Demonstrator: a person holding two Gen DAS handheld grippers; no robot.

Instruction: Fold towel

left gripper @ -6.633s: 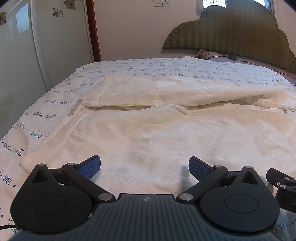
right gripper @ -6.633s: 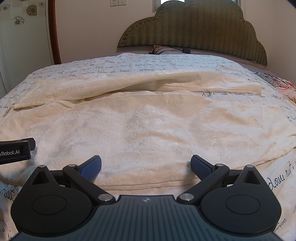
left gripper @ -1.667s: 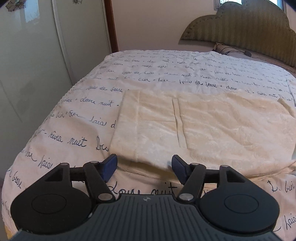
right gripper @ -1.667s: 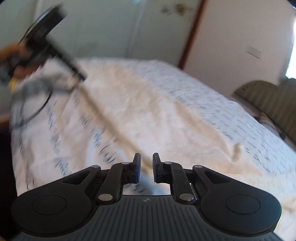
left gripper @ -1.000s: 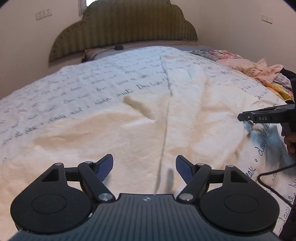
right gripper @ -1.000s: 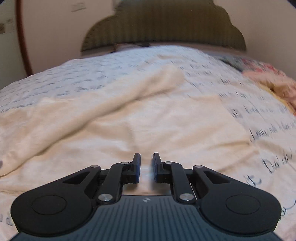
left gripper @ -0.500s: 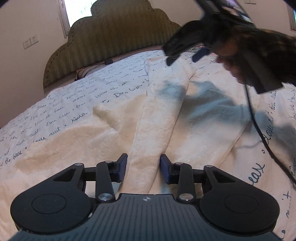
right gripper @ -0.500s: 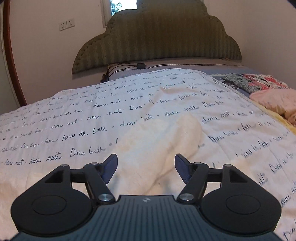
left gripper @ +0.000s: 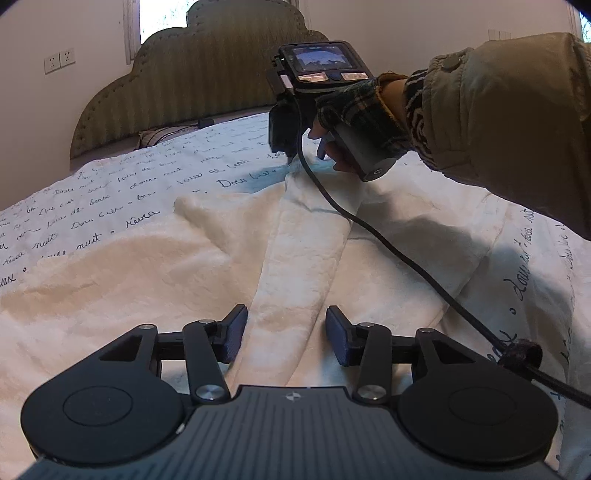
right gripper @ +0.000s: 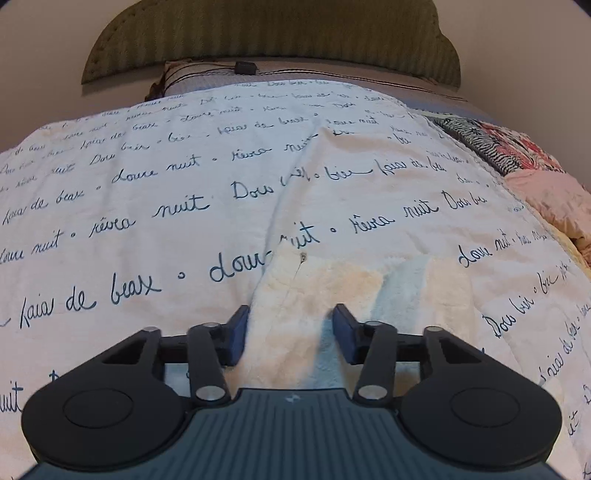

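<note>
Between the left fingers: the left gripper stands part open around a raised ridge of the cream towel; its blue pads sit just beside the fold, apparently not pressing it. These jaws have just been opening a little, with the ridge between them.
Between the right fingers: the right gripper is narrowed but not shut, straddling the far corner of the towel; these jaws have just been closing, and cloth lies between the pads without a clear pinch.
Towel: spread and part folded on the bedspread with its handwriting print, one long ridge running from the near hand toward the far one.
Right hand: gloved, holding its tool low over the far end; its cable trails across the towel.
Beyond: headboard, pillow, pink bedding at the right edge.
Risk: neither grip looks firm, so a lift now could let an end slip and skew the fold.
Risk: the cable could drag or rumple the cloth.
Risk: the right fingers could pinch the bedspread along with the corner.
</note>
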